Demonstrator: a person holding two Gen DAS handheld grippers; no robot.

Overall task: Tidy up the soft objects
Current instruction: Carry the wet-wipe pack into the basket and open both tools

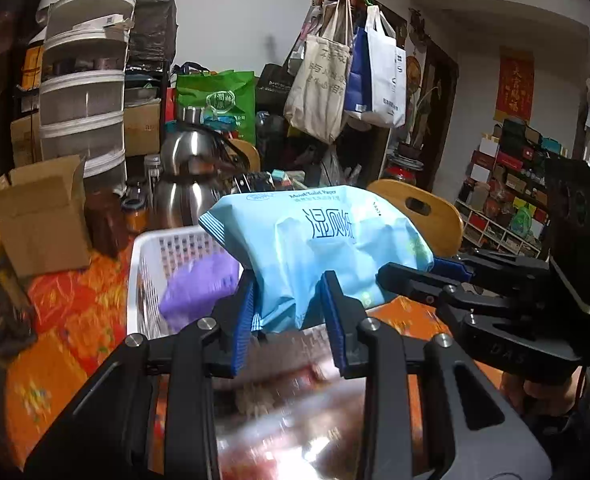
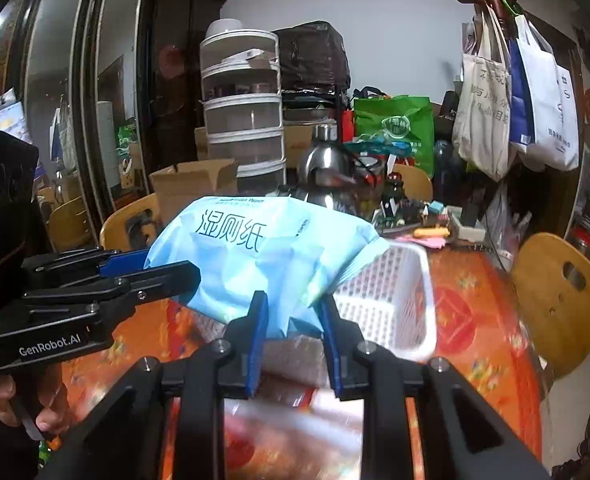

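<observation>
Both tools, left and right, clamped on blue wipes pack, basket contents blurred.

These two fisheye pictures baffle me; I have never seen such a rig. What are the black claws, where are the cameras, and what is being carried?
No robot: a person holds two hand-held grippers, each with a camera looking along its fingers. The left gripper and right gripper both pinch one light blue pack of wet toilet paper, lifted above a white plastic basket. The basket holds something purple. It stands on an orange patterned tablecloth, near a cardboard box and a steel kettle.
</observation>
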